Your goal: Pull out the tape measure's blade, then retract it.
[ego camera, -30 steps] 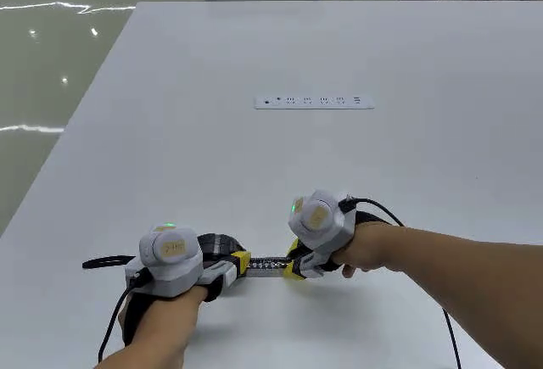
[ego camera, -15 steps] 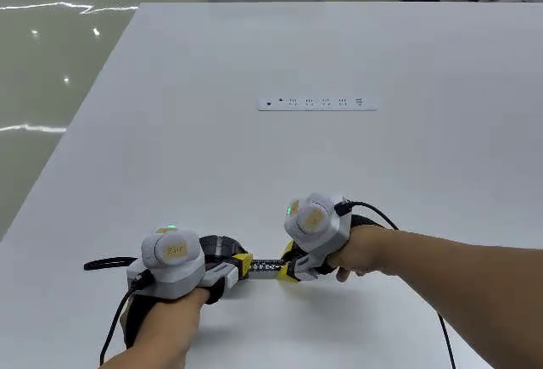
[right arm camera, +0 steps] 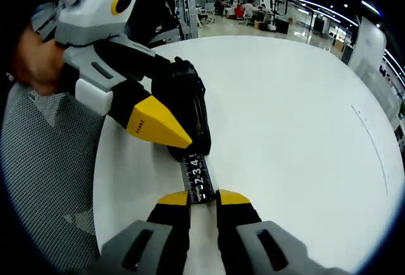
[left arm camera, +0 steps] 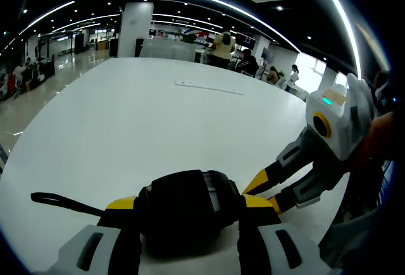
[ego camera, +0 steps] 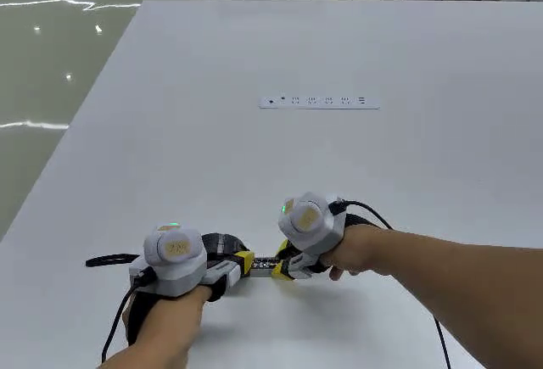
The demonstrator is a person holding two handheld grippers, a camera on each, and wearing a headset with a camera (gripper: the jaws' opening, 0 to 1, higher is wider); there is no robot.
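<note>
The black tape measure point(ego camera: 219, 247) lies near the table's front edge, and my left gripper point(ego camera: 237, 263) is shut on its case. In the left gripper view the case point(left arm camera: 186, 215) sits squeezed between the yellow-tipped jaws of the left gripper point(left arm camera: 190, 202). A short length of numbered blade point(right arm camera: 196, 175) runs out of the case point(right arm camera: 190, 104) to my right gripper point(right arm camera: 202, 197), which is shut on the blade's end. In the head view the right gripper point(ego camera: 280, 267) sits just right of the case, with the blade point(ego camera: 261, 262) bridging the small gap.
A black wrist strap point(ego camera: 110, 260) trails left from the case. A white power strip point(ego camera: 319, 102) lies mid-table, farther away. The white table point(ego camera: 356, 55) stretches wide beyond it. Cables hang from both grippers toward me.
My right gripper has moved left toward the case while holding the blade's end, so less blade shows between the grippers. The left gripper and case stayed in place.
</note>
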